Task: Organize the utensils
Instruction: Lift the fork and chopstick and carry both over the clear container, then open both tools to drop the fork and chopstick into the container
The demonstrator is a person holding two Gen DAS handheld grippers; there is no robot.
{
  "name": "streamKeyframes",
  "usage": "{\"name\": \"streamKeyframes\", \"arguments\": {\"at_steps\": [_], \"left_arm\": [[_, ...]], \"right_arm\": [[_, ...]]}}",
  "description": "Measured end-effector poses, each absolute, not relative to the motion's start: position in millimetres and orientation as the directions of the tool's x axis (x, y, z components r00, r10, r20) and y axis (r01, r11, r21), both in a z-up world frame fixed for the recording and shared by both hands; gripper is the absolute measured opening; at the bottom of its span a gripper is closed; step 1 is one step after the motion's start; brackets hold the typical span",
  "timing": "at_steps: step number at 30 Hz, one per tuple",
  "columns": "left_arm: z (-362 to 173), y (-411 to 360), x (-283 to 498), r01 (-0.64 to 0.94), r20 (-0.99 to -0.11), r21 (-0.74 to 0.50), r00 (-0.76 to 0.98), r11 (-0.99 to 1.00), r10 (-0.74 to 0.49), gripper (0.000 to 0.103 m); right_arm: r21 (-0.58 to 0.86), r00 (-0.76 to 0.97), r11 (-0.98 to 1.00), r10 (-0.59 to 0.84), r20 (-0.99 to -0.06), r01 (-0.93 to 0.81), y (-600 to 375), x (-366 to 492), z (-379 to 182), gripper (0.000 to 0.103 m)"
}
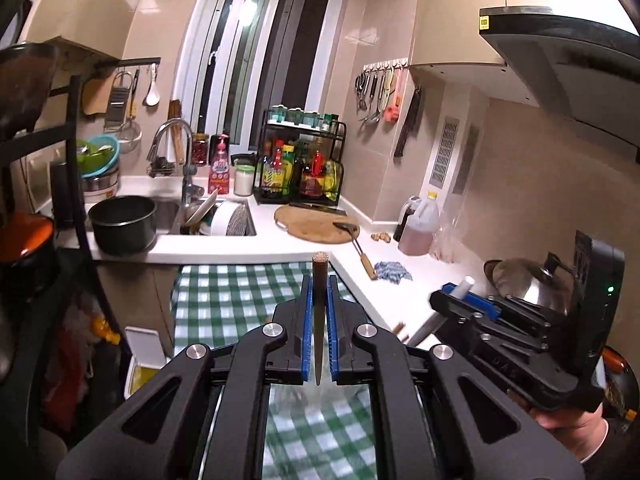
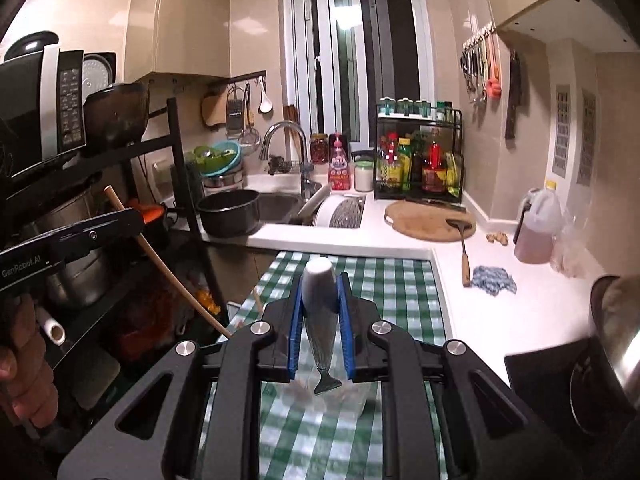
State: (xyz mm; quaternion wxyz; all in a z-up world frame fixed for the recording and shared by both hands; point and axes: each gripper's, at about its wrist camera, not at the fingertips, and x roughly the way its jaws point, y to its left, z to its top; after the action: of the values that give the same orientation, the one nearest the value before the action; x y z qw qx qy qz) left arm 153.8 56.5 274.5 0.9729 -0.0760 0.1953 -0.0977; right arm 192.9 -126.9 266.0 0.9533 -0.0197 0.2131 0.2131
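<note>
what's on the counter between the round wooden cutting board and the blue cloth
A wooden-handled spatula: its blade rests on the cutting board, its handle reaches toward the blue cloth. Both wrist views show it.

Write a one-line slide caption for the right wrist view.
Right gripper clamps a white-handled knife above the checked cloth.

"GenRobot.AI", apparently, on left hand-held gripper [image 2: 120,220]
</note>
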Motion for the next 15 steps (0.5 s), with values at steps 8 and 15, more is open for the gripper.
{"name": "streamKeyframes", "arguments": {"at_steps": [8,15], "left_arm": [[233,48,207,0.150,-0.440,-0.178,0.872,0.972,-0.215,0.006],[200,44,232,0.154,-0.504,-0.189,0.832,0.970,-0.231,0.006]], "right_arm": [[0.066,0.797,0.919,0.372,-0.476,-0.389,-119,249,223,0.017],[0.069,0.766,0.918,0.366,-0.528,-0.392,-114,266,190,0.017]]}}
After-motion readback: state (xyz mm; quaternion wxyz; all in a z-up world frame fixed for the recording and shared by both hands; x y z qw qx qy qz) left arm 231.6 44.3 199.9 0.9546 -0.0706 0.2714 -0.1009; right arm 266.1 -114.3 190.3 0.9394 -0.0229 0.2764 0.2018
